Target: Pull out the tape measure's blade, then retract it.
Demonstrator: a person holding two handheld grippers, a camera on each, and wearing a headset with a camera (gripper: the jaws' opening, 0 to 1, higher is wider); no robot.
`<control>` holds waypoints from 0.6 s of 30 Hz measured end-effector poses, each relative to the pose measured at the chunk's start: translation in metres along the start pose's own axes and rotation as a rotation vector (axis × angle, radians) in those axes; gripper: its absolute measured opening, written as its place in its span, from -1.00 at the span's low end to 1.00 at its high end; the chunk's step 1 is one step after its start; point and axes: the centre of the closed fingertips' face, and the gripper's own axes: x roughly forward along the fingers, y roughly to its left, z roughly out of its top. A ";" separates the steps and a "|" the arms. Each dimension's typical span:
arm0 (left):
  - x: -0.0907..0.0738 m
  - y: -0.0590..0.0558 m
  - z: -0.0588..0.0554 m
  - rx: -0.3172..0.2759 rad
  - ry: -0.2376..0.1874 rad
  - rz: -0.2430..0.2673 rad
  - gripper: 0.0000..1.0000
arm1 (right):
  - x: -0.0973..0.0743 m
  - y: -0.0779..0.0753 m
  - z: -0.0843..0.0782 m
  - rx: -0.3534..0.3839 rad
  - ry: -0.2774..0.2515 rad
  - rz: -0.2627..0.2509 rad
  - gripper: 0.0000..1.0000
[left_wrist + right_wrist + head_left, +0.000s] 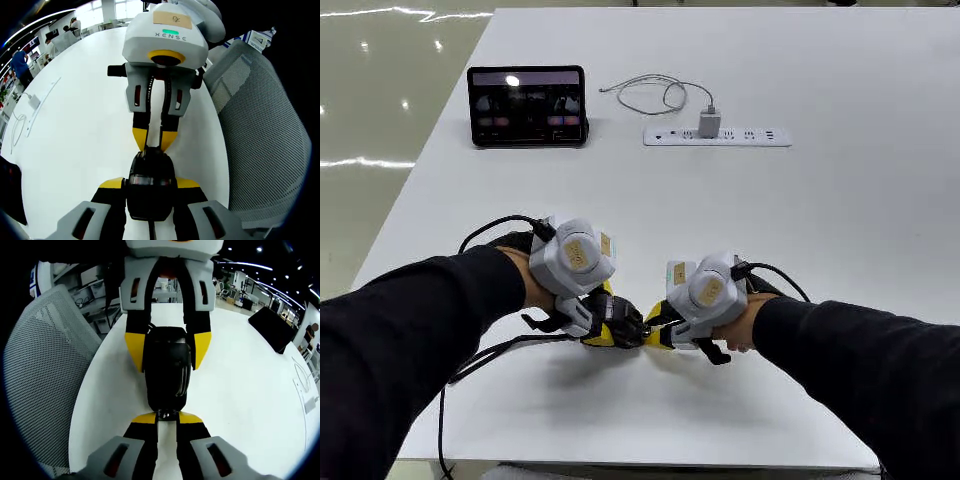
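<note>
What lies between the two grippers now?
A black tape measure, touching both: left gripper grips its case, right gripper pinches its front end. Both gripper views show it.

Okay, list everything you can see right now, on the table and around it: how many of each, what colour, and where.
table: one, white, under everything
tablet: one, black, screen lit, far left of the table
power strip: one, white, far side, right of the tablet
charger: one, white, plugged into the power strip
cable: one, pale, looped left of the charger
tape measure: one, black, near edge, between the grippers
mesh chair: one, grey, beside the table
people: a few, far background, too small to count
left gripper: white, yellow tips, shut on the tape measure's case
right gripper: same colours, shut at its blade end
sleeves: two, black
</note>
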 end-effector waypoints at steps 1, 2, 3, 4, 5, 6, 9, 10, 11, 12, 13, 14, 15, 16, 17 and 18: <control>0.000 0.000 0.000 0.006 0.000 0.001 -0.36 | 0.000 -0.001 -0.001 0.007 0.001 0.003 -0.85; 0.000 0.000 0.000 0.005 -0.002 0.002 -0.36 | -0.001 0.000 -0.002 0.014 0.002 0.006 -0.85; 0.000 0.000 0.000 0.005 -0.004 0.002 -0.36 | -0.001 -0.001 -0.002 0.017 0.002 0.006 -0.86; 0.000 0.000 0.000 0.003 -0.006 0.004 -0.36 | -0.001 -0.001 -0.002 0.018 0.004 0.006 -0.86; 0.000 0.000 0.000 0.001 -0.008 0.005 -0.36 | -0.002 -0.001 -0.002 0.020 0.008 0.006 -0.86; 0.000 -0.001 0.000 0.000 -0.009 0.005 -0.37 | -0.003 -0.001 -0.004 0.020 0.013 0.007 -0.86; 0.000 0.000 0.000 -0.006 -0.008 0.004 -0.36 | -0.005 -0.002 -0.007 0.018 0.022 0.006 -0.86; 0.000 0.000 0.000 -0.009 -0.009 0.004 -0.36 | -0.006 -0.003 -0.008 0.019 0.023 0.005 -0.86; 0.000 0.001 0.001 -0.013 -0.011 0.004 -0.36 | -0.007 -0.003 -0.009 0.020 0.025 0.004 -0.86; 0.000 0.001 0.001 -0.015 -0.011 0.003 -0.36 | -0.007 -0.003 -0.009 0.022 0.025 0.003 -0.85; 0.000 0.001 0.001 -0.016 -0.011 0.003 -0.36 | -0.007 -0.003 -0.009 0.025 0.024 0.001 -0.83; 0.000 0.001 0.001 -0.016 -0.010 0.003 -0.36 | -0.006 -0.003 -0.008 0.020 0.024 -0.001 -0.82; 0.000 0.001 0.000 -0.013 -0.009 0.002 -0.36 | -0.005 -0.002 -0.008 0.012 0.024 0.001 -0.81; -0.001 0.000 0.000 -0.013 -0.011 0.002 -0.36 | -0.005 -0.002 -0.007 0.009 0.024 0.003 -0.80; -0.001 0.000 0.000 -0.012 -0.013 0.003 -0.36 | -0.005 -0.002 -0.007 0.007 0.024 0.004 -0.79; -0.001 0.000 0.000 -0.013 -0.014 0.004 -0.36 | -0.005 -0.002 -0.007 0.008 0.025 0.005 -0.79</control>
